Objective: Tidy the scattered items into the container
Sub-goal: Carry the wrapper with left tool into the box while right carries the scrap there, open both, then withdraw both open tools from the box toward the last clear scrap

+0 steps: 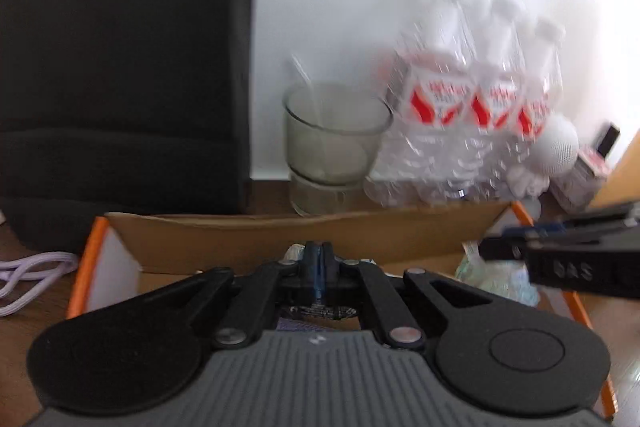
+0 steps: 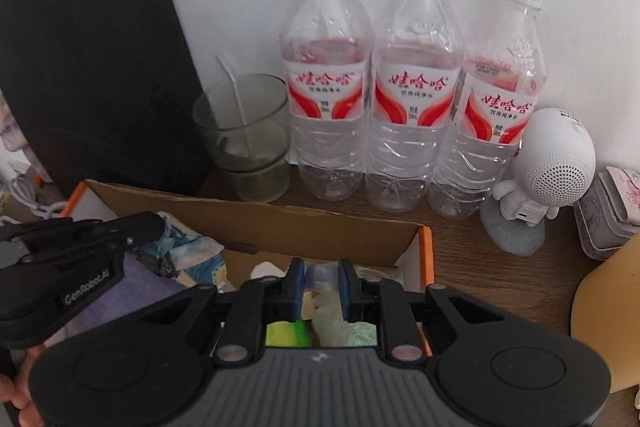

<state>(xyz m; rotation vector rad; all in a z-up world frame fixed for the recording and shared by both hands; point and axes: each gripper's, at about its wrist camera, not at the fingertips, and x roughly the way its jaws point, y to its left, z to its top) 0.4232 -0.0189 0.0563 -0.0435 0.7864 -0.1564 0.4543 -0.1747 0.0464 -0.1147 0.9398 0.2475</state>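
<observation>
An orange-edged cardboard box (image 2: 320,231) sits on the wooden table, and it also shows in the left wrist view (image 1: 256,235). It holds several items: crumpled wrappers (image 2: 188,251), a purple cloth (image 2: 144,287), a pale plastic bag (image 2: 332,319). My left gripper (image 1: 318,267) is shut with nothing visible between its pads, over the box's left part; it also shows in the right wrist view (image 2: 148,227). My right gripper (image 2: 320,287) is over the box's right part, its jaws a little apart with nothing gripped. It shows in the left wrist view (image 1: 492,247) too.
Three water bottles (image 2: 412,87) stand against the white wall behind the box. A glass cup (image 2: 244,131) stands left of them. A white astronaut speaker (image 2: 548,163) and a small tin (image 2: 608,219) are at the right. A black chair back (image 1: 120,47) is at the left. A white cable (image 1: 28,275) lies beside the box.
</observation>
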